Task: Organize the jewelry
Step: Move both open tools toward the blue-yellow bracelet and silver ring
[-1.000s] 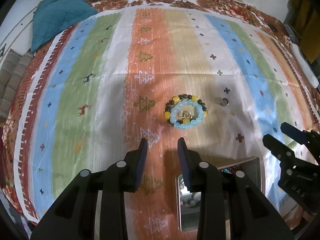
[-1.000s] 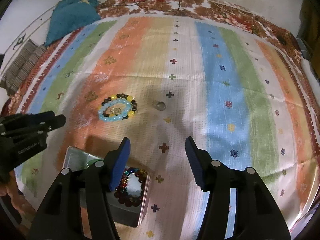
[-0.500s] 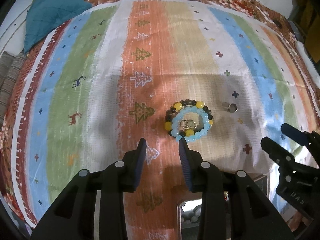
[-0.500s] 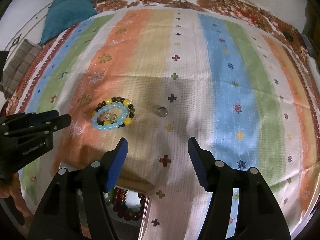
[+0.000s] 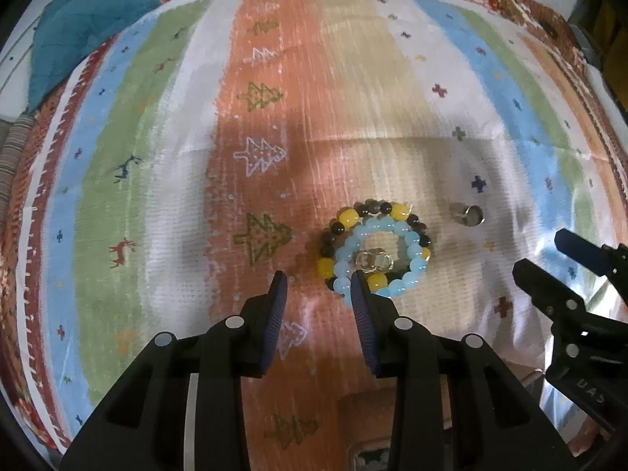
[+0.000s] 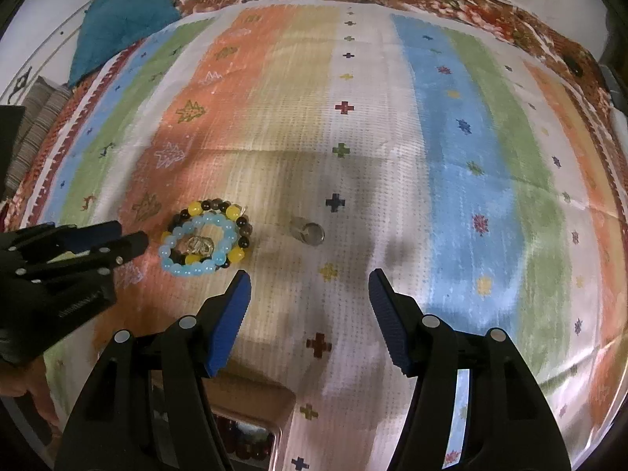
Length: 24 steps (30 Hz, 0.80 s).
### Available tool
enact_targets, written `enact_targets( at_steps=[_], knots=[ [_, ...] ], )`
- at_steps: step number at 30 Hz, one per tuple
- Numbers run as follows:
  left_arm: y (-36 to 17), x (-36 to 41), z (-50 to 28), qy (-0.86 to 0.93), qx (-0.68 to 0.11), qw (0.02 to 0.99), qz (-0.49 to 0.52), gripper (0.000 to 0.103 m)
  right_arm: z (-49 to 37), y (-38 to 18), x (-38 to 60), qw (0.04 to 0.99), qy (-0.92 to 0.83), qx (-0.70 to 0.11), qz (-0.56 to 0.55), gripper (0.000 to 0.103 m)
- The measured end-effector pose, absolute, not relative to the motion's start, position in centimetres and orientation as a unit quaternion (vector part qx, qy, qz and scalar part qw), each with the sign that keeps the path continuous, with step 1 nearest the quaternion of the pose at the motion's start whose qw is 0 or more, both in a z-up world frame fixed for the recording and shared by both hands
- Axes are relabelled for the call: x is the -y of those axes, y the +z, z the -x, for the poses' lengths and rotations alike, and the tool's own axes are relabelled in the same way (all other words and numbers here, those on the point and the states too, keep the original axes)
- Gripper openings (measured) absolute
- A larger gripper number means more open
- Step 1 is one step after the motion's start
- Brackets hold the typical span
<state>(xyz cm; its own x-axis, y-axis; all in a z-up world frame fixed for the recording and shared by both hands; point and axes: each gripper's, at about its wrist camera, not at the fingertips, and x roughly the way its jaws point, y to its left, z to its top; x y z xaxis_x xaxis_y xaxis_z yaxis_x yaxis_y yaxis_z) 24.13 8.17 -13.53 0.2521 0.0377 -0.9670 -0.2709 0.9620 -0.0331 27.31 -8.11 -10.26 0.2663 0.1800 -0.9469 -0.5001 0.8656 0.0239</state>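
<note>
Two stacked bead bracelets on striped cloth, left gripper fingers spread beside them, right gripper fingers spread

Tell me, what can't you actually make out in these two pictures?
- Metal box, right wrist view: cut off by the bottom edge and the right gripper; its contents are mostly hidden.
- Small gold pieces inside the blue bracelet, left wrist view: too small to identify.
- Silver ring: details too small and blurred.
- Left gripper: one finger covers the bracelets' near edge.
</note>
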Motion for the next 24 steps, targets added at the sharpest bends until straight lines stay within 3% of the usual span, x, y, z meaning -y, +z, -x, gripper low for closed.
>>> enact_targets(
  at_steps=[12, 19, 24],
  knots=[
    [-15.6, -7.8, -26.3, 0.082, -0.622, 0.774, 0.087, 0.033, -29.2, -12.5, 7.8, 0.772, 0.206, -0.58, 0.159, 0.062],
    [-16.7, -6.6, -27.0, 0.075, -0.636, 0.766, 0.054, 0.022, -29.6, -13.1, 7.5, 0.768, 0.208, -0.584, 0.165, 0.062],
    [-16.9, -6.3, -27.1, 0.075, -0.639, 0.764, 0.049, 0.021, -29.8, -13.3, 7.0, 0.766, 0.212, -0.583, 0.167, 0.062]
  ],
)
